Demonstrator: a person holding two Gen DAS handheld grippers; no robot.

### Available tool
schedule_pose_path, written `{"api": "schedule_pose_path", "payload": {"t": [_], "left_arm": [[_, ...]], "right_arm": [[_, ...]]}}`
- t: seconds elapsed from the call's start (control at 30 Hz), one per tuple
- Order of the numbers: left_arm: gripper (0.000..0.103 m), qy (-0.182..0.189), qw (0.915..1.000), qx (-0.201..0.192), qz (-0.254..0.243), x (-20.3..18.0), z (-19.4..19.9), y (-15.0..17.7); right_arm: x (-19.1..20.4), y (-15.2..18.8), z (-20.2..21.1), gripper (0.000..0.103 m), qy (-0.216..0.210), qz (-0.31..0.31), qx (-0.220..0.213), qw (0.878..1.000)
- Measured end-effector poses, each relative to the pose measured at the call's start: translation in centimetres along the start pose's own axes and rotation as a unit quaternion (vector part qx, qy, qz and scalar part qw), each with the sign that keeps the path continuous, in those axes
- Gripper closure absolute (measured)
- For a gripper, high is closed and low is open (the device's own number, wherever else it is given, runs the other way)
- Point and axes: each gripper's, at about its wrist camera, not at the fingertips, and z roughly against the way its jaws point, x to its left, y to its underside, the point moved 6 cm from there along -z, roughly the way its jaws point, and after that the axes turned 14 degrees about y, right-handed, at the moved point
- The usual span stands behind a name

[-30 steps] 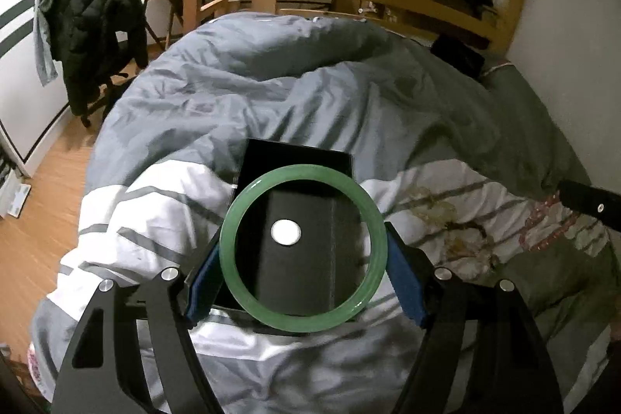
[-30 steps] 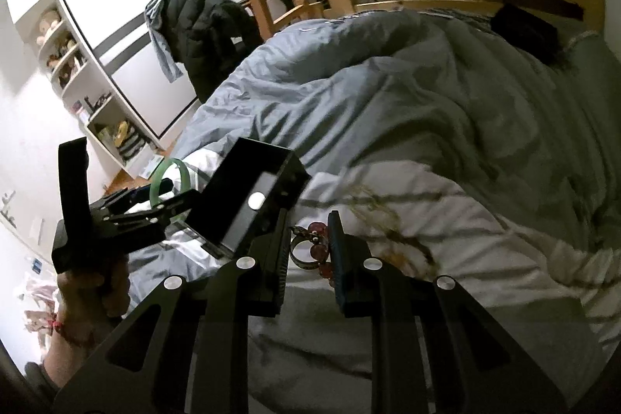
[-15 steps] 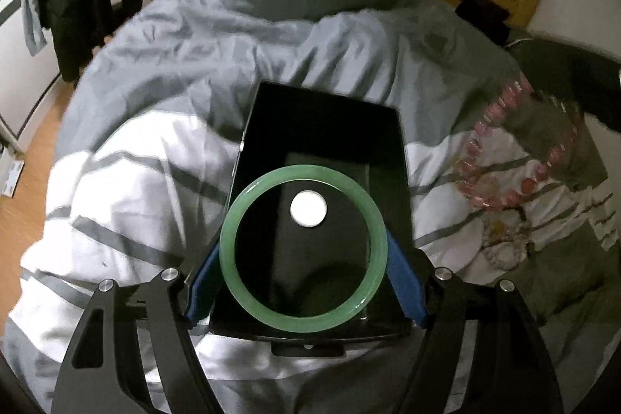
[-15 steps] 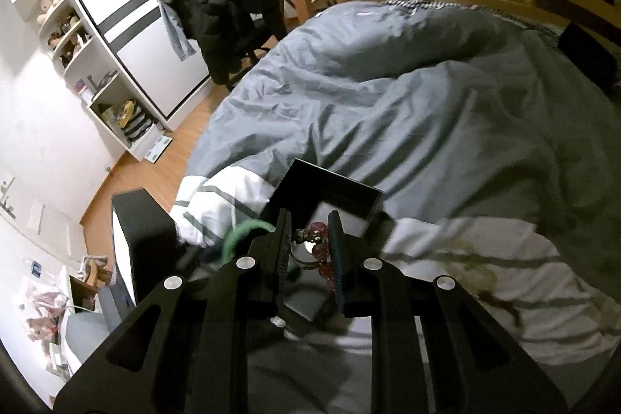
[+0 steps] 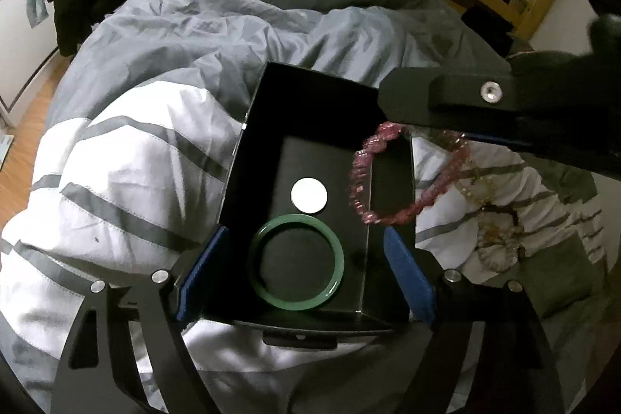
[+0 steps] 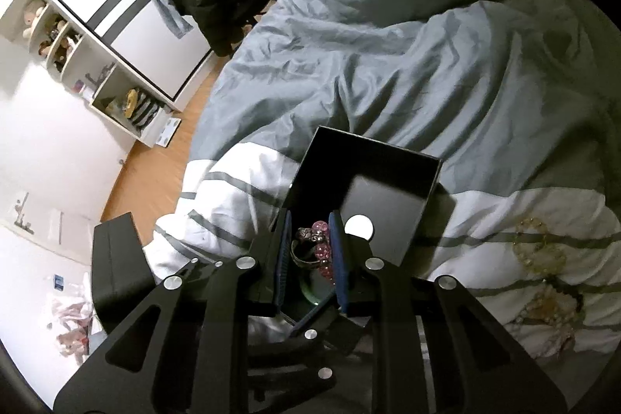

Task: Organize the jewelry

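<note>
From my right wrist view the green bangle (image 6: 310, 291) is mostly hidden behind the fingers, and the pink bead bracelet (image 5: 392, 177) is motion-blurred on the left.

A grey duvet (image 6: 407, 45) covers the bed beside a wood floor (image 6: 155, 165).

Dim indoor light, heavy fisheye warp w/ dark corners, slight motion blur.

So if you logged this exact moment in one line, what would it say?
left hand-held gripper: open | green bangle: in black box | right hand-held gripper: holding pink bead bracelet over box
</note>
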Motion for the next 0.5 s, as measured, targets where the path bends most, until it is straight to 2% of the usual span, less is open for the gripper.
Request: {"api": "schedule_pose_path", "payload": {"t": [0.07, 0.1, 0.13, 0.2, 0.27, 0.33, 0.37, 0.4, 0.47, 0.5], "left_arm": [[0.023, 0.006, 0.9999, -0.011, 0.006, 0.1, 0.6, -0.1], [0.021, 0.009, 0.9997, -0.021, 0.011, 0.2, 1.1, -0.3], [0.014, 0.001, 0.9992, -0.038, 0.013, 0.4, 1.9, -0.5], [0.013, -0.007, 0.9980, -0.062, 0.012, 0.7, 2.8, -0.8], [0.013, 0.003, 0.9974, -0.070, 0.019, 0.9, 3.1, -1.0], [0.013, 0.013, 0.9970, -0.075, 0.015, 0.4, 3.3, -1.1], [0.013, 0.014, 0.9970, -0.076, 0.008, 0.1, 3.3, -1.1], [0.012, 0.016, 0.9968, -0.079, -0.003, -0.4, 3.4, -1.1], [0.007, 0.014, 0.9955, -0.085, -0.039, -1.9, 3.5, -1.0], [0.007, 0.009, 0.9943, -0.088, -0.059, -2.7, 3.3, -0.9]], "right_arm": [[-0.3, -0.3, 0.2, 0.058, 0.003, -0.006, 0.000, 1.000], [-0.5, -0.3, 0.3, 0.040, 0.001, -0.010, -0.001, 1.000], [-0.7, -0.4, 0.6, 0.029, -0.009, -0.017, -0.005, 1.000], [-1.3, -0.5, 1.1, 0.025, -0.011, -0.026, -0.011, 1.000], [-2.3, -0.7, 2.1, 0.021, -0.003, -0.029, -0.023, 0.999], [-3.9, -0.8, 3.7, 0.010, 0.016, -0.025, -0.045, 0.999], [-5.0, -0.7, 4.6, 0.008, 0.033, -0.022, -0.055, 0.998], [-5.9, -0.5, 5.3, 0.003, 0.048, -0.020, -0.061, 0.997], [-7.8, 0.2, 6.7, 0.003, 0.072, -0.004, -0.069, 0.995], [-9.3, 0.9, 7.9, 0.003, 0.101, 0.011, -0.078, 0.992]]}}
